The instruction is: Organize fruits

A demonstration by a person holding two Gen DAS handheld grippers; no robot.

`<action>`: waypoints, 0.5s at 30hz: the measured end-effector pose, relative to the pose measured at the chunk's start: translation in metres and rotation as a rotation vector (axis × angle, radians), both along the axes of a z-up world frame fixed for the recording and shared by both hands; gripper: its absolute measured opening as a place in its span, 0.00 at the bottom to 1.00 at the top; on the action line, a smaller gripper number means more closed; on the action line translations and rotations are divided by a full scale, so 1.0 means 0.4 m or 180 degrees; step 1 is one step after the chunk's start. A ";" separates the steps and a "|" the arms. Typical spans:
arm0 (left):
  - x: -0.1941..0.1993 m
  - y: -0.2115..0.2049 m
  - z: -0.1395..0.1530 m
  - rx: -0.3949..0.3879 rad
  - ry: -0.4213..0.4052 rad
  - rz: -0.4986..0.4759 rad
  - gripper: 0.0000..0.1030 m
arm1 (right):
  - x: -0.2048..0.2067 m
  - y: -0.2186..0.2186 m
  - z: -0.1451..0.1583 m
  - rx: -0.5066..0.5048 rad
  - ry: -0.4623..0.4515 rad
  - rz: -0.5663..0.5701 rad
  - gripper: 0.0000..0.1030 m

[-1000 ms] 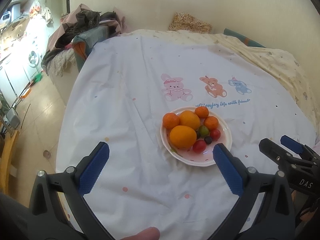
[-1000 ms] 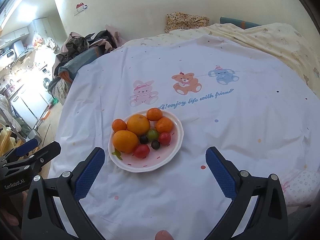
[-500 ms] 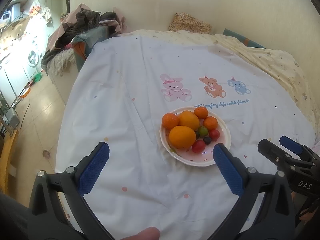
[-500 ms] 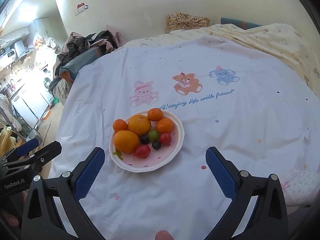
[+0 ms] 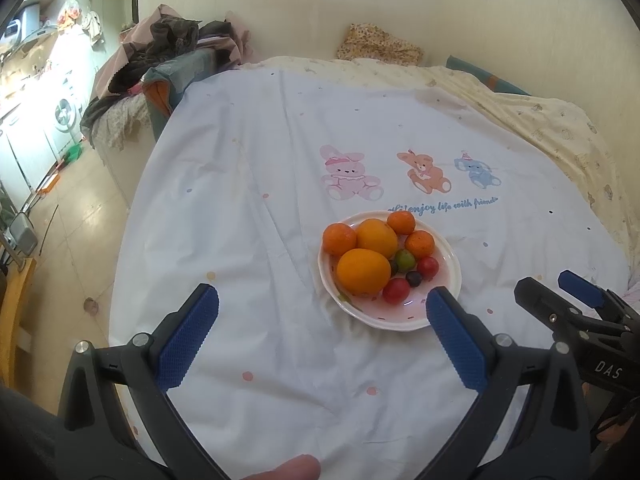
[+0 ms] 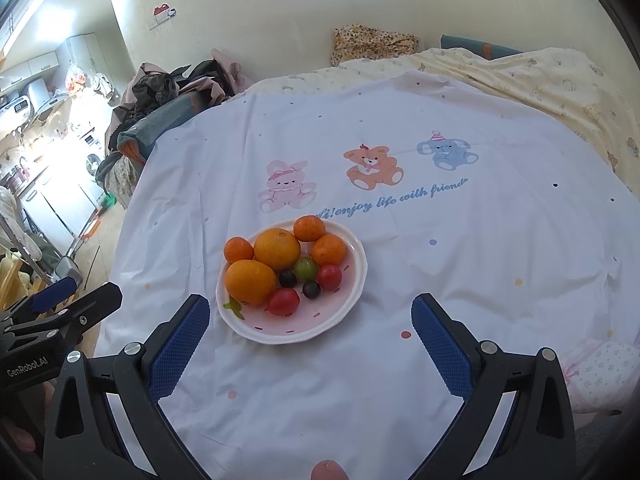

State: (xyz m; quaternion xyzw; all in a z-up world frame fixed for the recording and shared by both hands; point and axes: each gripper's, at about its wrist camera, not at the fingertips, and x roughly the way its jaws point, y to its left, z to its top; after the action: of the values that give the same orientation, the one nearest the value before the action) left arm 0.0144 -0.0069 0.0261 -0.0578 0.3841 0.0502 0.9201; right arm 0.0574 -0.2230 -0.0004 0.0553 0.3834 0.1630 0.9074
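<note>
Plate: white plate [image 6: 352, 300] with pink inside, it lies on the white sheet [image 6: 460, 260] of a bed, just below the printed blue words.
Fruits: all are on the plate, close together. 2 big oranges [image 6: 277, 249] sit on its left part, 3 small tangerines [image 6: 328, 250] along its far edge, 2 red tomatoes [image 6: 283, 301], 1 green fruit [image 6: 306, 267] and 2 dark grapes [image 6: 311, 289] toward the middle and near side.
Left claw [image 5: 320, 336]: wide open, it holds nothing, and hovers above the sheet with the plate just beside its right finger.
Right claw [image 6: 310, 344]: wide open and empty too, the plate is just in front, nearer to its left finger.
Sheet print: pink rabbit [image 6: 286, 190], orange bear [image 6: 372, 166], blue elephant [image 6: 446, 152].
Behind: pile of clothes [image 6: 172, 96] at the far left of the bed.
</note>
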 end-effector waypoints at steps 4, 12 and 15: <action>0.002 0.002 0.000 0.0001 0.0005 0.0010 0.99 | -0.002 0.002 0.003 -0.0005 -0.0013 0.0010 1.00; 0.001 0.000 -0.002 0.0002 0.0009 0.0016 0.99 | -0.005 0.002 0.007 -0.0013 -0.0016 0.0015 1.00; 0.000 0.000 -0.004 0.0000 0.0007 0.0018 0.99 | -0.005 0.003 0.007 -0.0015 -0.0022 0.0018 1.00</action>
State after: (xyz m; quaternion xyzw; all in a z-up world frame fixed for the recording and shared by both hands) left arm 0.0144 -0.0068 0.0243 -0.0588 0.3849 0.0529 0.9196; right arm 0.0554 -0.2218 0.0025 0.0515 0.3808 0.1650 0.9084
